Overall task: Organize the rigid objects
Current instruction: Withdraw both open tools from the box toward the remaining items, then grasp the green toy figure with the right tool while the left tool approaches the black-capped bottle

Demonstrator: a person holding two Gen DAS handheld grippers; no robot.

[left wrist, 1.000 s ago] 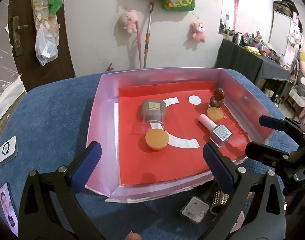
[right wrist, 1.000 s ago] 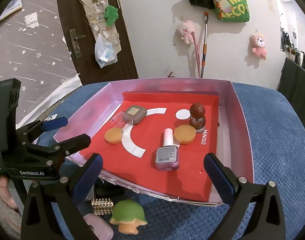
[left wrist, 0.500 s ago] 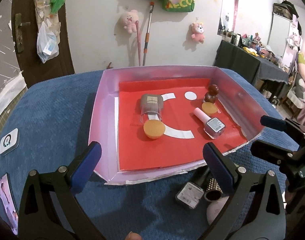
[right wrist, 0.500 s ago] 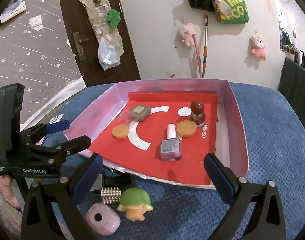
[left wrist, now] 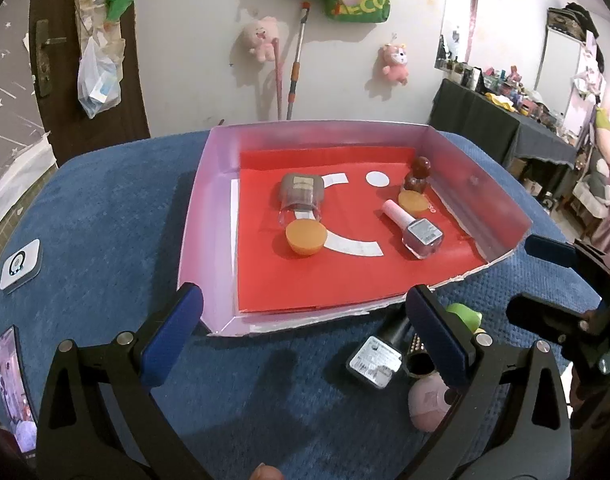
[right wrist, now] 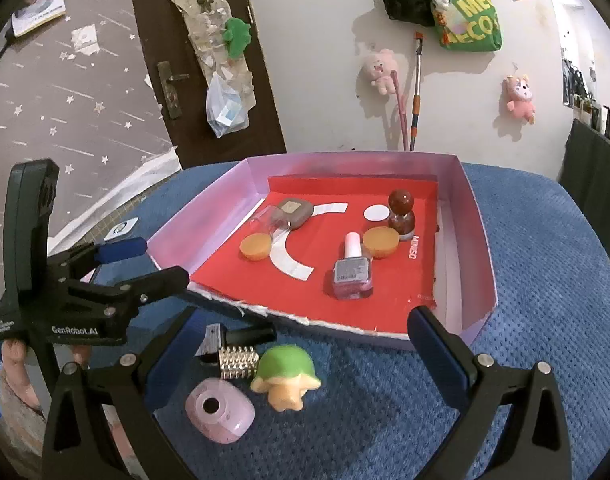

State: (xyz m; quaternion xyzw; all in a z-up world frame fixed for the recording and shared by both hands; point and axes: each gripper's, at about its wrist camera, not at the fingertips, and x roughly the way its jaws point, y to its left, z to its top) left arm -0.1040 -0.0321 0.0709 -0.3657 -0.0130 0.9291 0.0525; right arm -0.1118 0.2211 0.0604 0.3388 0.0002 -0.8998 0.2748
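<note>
Both claws have been drawn back from the pink tray (left wrist: 209,216); more blue surface (left wrist: 105,220) and loose items are exposed at lower frame than a second ago. Left claw (left wrist: 303,330) is seen spread wide, nothing gripped; right claw (right wrist: 305,354) likewise wide open and empty. "GenRobot.AI" is read on the left claw body at left of the right wrist view.

Inside the tray, on the red liner (right wrist: 385,292) printed "MINISO": a pink nail polish bottle (right wrist: 352,272) lying centre with an unreadable label, a brown round-capped bottle (right wrist: 401,216) upright behind it, two orange caps (right wrist: 255,247) (right wrist: 380,242), and a clear bottle with grey cap (right wrist: 289,214) lying on its side.

Outside, at lower centre, close together: green turtle toy (right wrist: 285,372), pink round object (right wrist: 220,414), studded silver cylinder (right wrist: 237,362), black-capped bottle (left wrist: 375,360) with unreadable label.

A green bag (right wrist: 471,20) at upper right shows partial lettering "ME / ECO".
</note>
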